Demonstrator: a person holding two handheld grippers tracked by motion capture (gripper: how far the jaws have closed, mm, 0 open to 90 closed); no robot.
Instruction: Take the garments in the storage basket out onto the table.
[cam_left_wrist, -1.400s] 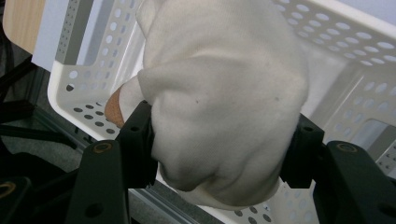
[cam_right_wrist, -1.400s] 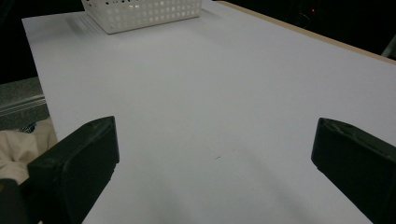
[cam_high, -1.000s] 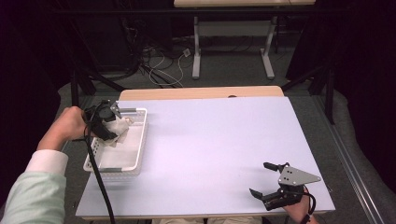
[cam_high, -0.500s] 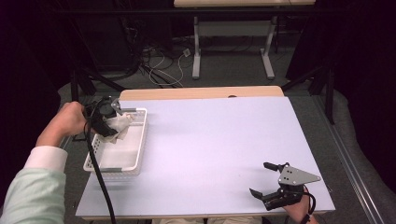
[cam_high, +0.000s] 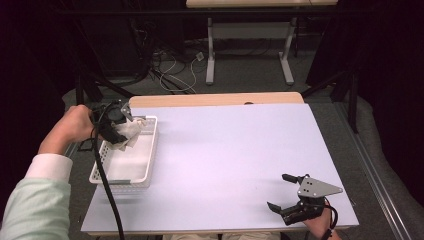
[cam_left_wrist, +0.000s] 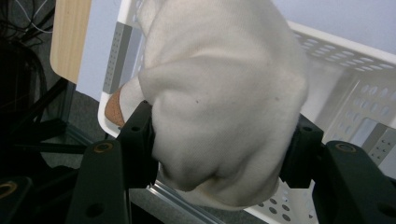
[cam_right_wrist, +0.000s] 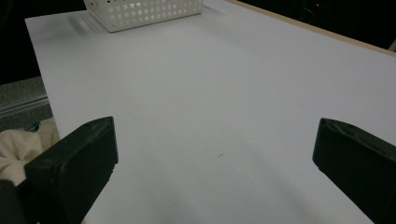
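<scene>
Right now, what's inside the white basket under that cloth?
In the high view the white basket has a bare floor in its near half. The left gripper holds a bunched white cloth over the far end; whatever lies beneath the cloth there is covered.

Your white cloth (cam_high: 129, 133) is a soft, cream-white knit bunched into a rounded lump, pinched between the two black fingers (cam_left_wrist: 135, 140) of your left gripper (cam_high: 116, 131). It hangs crumpled over the far end of the white basket (cam_high: 145, 167), above its floor and close to the far rim. In the left gripper view, a small tan patch shows at the cloth's left edge.
</scene>
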